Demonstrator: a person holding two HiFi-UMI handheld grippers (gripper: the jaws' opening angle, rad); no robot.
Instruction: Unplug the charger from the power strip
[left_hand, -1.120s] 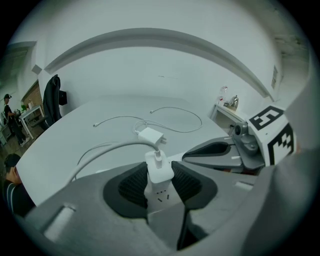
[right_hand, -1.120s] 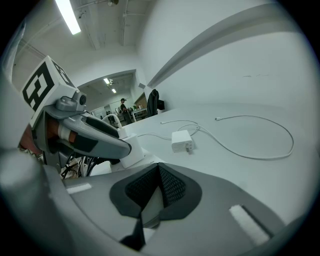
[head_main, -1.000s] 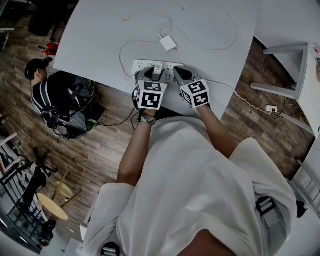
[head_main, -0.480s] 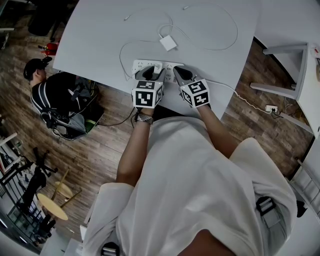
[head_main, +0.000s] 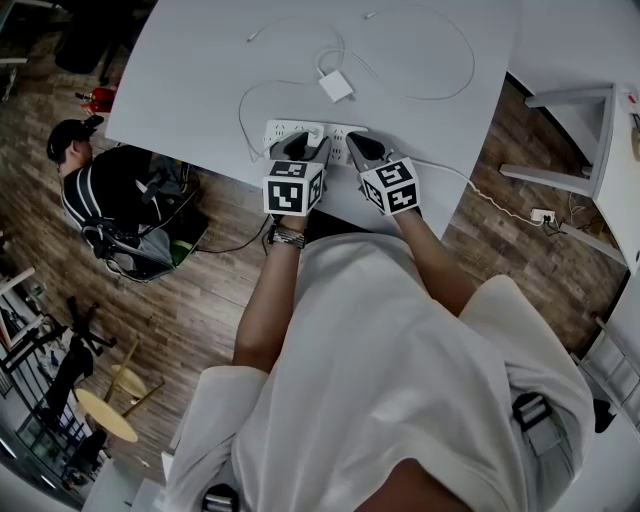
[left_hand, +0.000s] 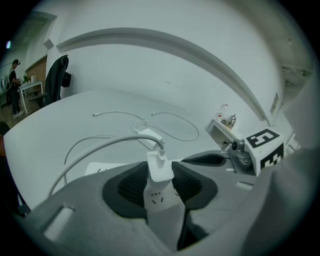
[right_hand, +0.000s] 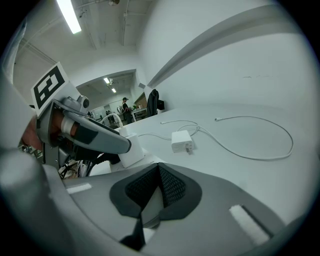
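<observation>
Pulling upward now could drag the power strip (head_main: 285, 130) off the tabletop (head_main: 200, 80) with the charger (left_hand: 160, 169), or let the pads slip off its smooth sides, if the strip is not pinned. At mid-frame in the head view the left gripper (head_main: 302, 150) tilts downward and clamps the plugged-in charger. Just right of it, the right gripper (head_main: 362, 150), jaws closed together, appears to rest its tips on the strip.
</observation>
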